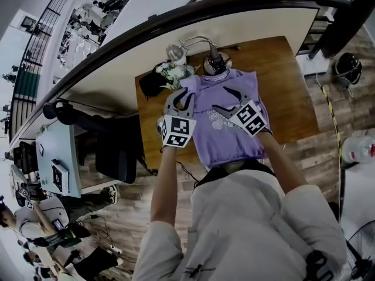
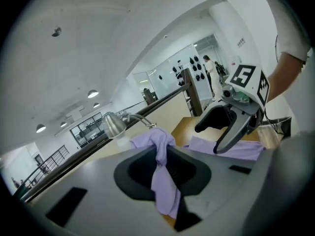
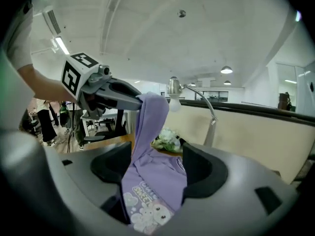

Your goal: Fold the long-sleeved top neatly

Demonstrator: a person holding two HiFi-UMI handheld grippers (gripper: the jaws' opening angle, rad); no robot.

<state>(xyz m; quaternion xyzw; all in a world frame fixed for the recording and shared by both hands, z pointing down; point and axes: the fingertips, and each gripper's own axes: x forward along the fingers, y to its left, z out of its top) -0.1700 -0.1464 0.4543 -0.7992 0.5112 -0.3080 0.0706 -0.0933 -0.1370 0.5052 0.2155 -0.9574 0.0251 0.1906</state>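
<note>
Black chair [image 1: 117,154]: far left, by a pale desk [image 1: 58,157], well apart from the work
Left tongs [image 1: 183,98]: above the left shoulder of the lilac top [image 1: 228,142]; closed tight on a twisted bunch of its sleeve [image 2: 165,186]; in the left gripper view the cloth rises out of the pinch and hangs down below it
White flowers [image 1: 173,72]: at the far left corner of the wooden counter [image 1: 287,98], just beside the lifted sleeve
Lamp [image 1: 176,52]: silver, on a curved neck, just behind the flowers
Lilac top: front up on the counter, collar toward the lamp, hem at the near edge by the person; pale lettering and small cartoon figures across the chest; the left sleeve is raised off the garment, the rest lies fairly flat
Right tongs [image 1: 220,98]: over the chest, near the left tongs but apart from them; its two sides stand wide apart; in the right gripper view the printed front lies loose between them, pinched by neither, and a strip of cloth climbs from there to the left tongs
Wooden counter: bare brown board shows to the right of the garment
</note>
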